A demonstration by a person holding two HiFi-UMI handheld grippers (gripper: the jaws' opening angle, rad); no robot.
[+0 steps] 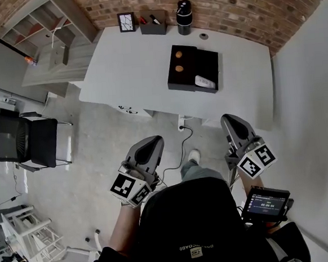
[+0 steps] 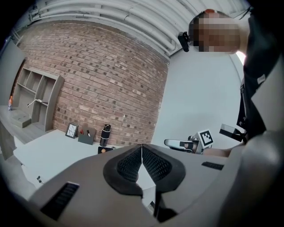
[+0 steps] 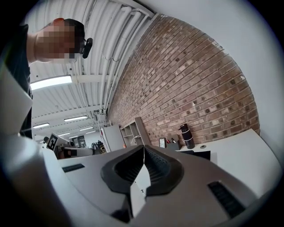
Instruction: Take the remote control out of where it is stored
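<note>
A white remote control (image 1: 205, 82) lies in the near right corner of a black open box (image 1: 193, 67) on the white table (image 1: 130, 62). Two small orange items (image 1: 179, 61) rest in the same box. My left gripper (image 1: 153, 144) hangs over the floor, short of the table's near edge, jaws shut with nothing between them (image 2: 142, 148). My right gripper (image 1: 233, 123) is held level to the right of it, also short of the table, and its jaws meet tip to tip (image 3: 144, 148). Both are well apart from the box.
On the table's far edge stand a black flask (image 1: 184, 17), a dark tray of pens (image 1: 153, 22) and a small picture frame (image 1: 125, 21). A black office chair (image 1: 26, 142) stands at the left, a grey shelf unit (image 1: 49, 40) beyond it. Brick wall behind.
</note>
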